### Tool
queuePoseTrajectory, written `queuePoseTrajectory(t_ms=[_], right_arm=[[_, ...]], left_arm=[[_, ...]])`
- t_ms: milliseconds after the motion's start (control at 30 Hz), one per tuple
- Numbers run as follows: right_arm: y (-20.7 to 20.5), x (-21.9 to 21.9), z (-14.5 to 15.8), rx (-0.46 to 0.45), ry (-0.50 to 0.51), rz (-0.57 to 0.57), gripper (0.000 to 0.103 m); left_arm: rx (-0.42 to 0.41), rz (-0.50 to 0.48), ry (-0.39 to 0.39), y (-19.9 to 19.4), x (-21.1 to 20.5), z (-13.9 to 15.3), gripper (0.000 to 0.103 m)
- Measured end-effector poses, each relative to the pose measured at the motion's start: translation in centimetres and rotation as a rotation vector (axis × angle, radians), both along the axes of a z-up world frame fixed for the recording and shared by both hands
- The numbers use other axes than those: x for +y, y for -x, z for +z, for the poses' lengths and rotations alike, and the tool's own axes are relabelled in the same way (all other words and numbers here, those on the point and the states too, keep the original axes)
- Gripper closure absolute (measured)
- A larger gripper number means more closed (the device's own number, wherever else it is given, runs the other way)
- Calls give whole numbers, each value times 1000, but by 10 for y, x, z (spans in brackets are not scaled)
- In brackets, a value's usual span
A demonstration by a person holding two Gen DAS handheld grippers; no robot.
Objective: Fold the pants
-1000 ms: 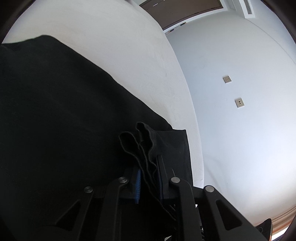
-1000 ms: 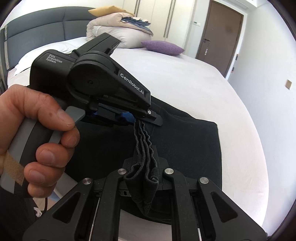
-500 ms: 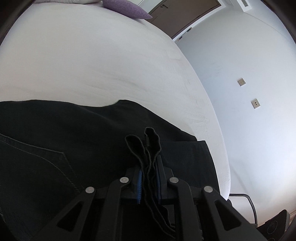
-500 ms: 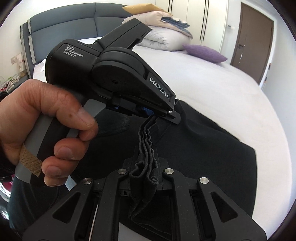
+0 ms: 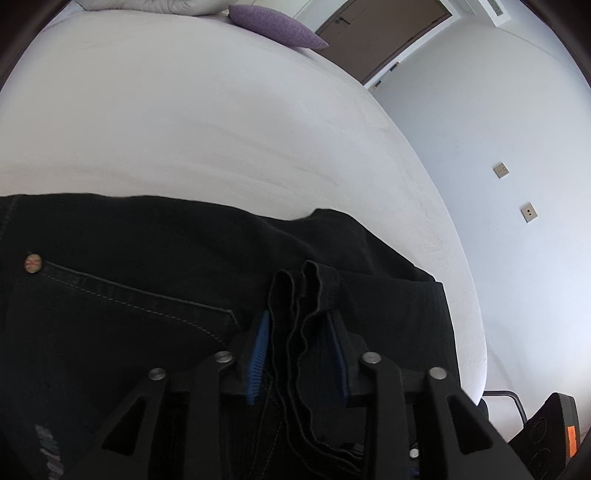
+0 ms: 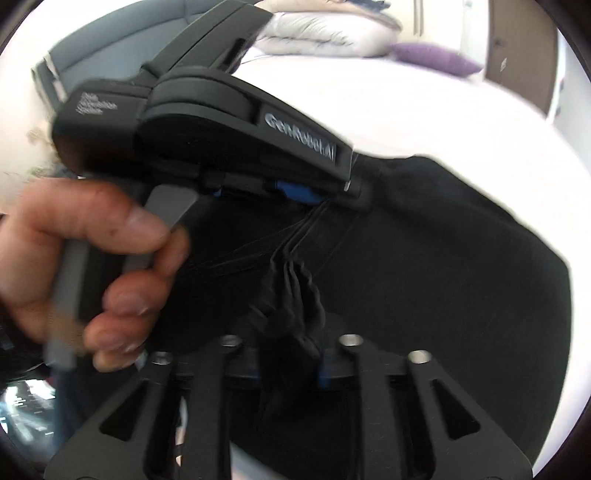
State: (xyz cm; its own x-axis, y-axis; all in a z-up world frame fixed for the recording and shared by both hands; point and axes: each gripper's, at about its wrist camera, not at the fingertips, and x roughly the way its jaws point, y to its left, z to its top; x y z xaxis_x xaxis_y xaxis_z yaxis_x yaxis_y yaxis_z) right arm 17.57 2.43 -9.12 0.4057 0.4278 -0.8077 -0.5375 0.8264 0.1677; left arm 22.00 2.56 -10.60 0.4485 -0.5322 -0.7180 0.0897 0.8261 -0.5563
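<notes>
1. At the bottom centre of the left wrist view, the left claw [image 5: 299, 354] has just been opening; its blue pads [image 5: 258, 354] now stand apart with the bunched hem layers of the black denim pants [image 5: 147, 295] loose between them, touching neither pad firmly. This reads as a release after carrying the leg ends over the waist part.
2. At the bottom centre of the right wrist view, the right claw [image 6: 291, 354] has likewise just been opening, and the crumpled hem bunch lies slack in the gap instead of being pinched.
3. The hems are gathered in pleats, probably so that both legs travel together in one fold.
4. In the left of the right wrist view, a person's hand [image 6: 96, 273] wraps the grey handle of the left tool, index finger on the trigger; the picture is blurred.
5. The pants lie folded on the white bed [image 5: 221, 129], filling the lower half of both views, back pocket and a metal rivet [image 5: 33, 263] at the left of the left wrist view.
6. Their far edge runs across the middle of the frame; their right edge sits near the mattress edge, so room on that side is scant.
7. Beyond, the sheet lies bare up to a purple cushion [image 5: 277, 27] at the top, giving ample room to withdraw or smooth.
</notes>
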Motion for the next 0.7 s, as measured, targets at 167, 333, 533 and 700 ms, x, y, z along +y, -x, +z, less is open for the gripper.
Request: queuePoseTrajectory(t_ms=[167,333,533,700], right_arm=[[25,-45,18,88,-193,22,33],[-1,-116,20,228,-365,-87,77],[-38,-207,15,335,-610,-299,88],[-79,-265,-6,419,-731,-377,88]], left_arm=[[-113,69,-208,19,-8,35,50],[-190,-74,-473,49,-82,41,67],[-150,-101,-560,66,-75,18,81],[-141,-105,-573,69,-60,19,81]])
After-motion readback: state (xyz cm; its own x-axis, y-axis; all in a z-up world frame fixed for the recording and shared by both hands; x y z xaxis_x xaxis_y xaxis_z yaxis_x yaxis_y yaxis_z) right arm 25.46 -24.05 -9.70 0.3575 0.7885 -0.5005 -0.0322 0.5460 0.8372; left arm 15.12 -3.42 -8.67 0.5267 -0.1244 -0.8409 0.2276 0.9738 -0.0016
